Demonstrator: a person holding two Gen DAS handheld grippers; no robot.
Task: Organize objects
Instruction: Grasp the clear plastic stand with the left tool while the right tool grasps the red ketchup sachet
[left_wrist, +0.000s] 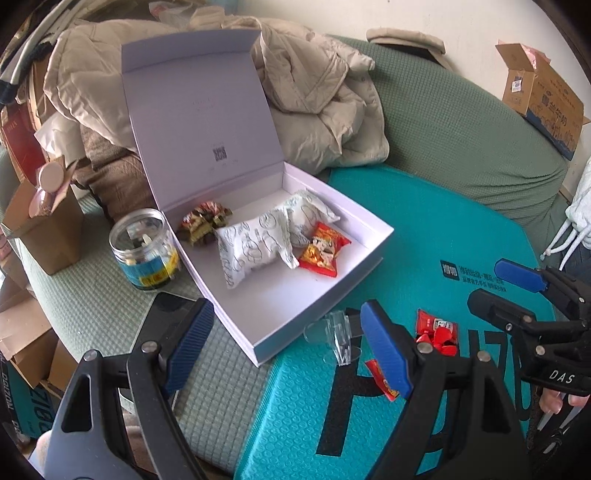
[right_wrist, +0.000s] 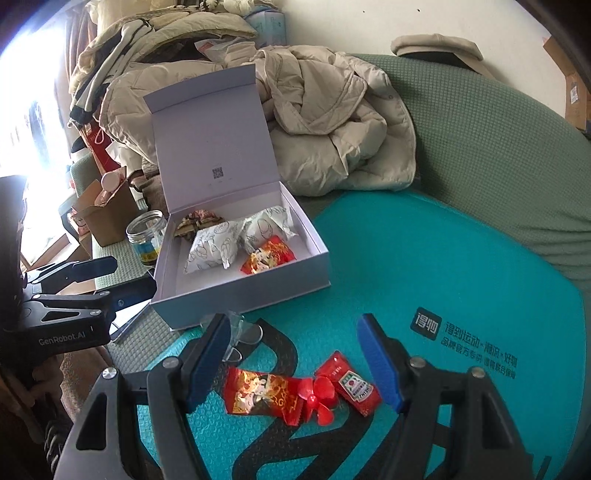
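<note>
An open white box (left_wrist: 321, 295) (right_wrist: 280, 284) with its lid upright holds two white patterned packets (left_wrist: 251, 247) (right_wrist: 210, 247), a red snack packet (left_wrist: 321, 251) (right_wrist: 267, 258) and a dark wrapped item (left_wrist: 201, 221). On the teal mat lie a red snack packet (right_wrist: 258, 393), a small red propeller (right_wrist: 321, 398), a red ketchup sachet (right_wrist: 351, 384) (left_wrist: 436, 328) and a clear plastic piece (left_wrist: 336, 332) (right_wrist: 240, 332). My right gripper (right_wrist: 291, 363) is open just above the red items, empty. My left gripper (left_wrist: 288, 350) is open and empty at the box's near corner.
A clear jar (left_wrist: 142, 251) and a brown paper box (left_wrist: 44, 229) stand left of the white box. Beige jackets (left_wrist: 317, 96) are heaped behind it on the green sofa (left_wrist: 461, 129). A cardboard carton (left_wrist: 546, 92) sits at the far right. A phone (left_wrist: 166, 314) lies by the jar.
</note>
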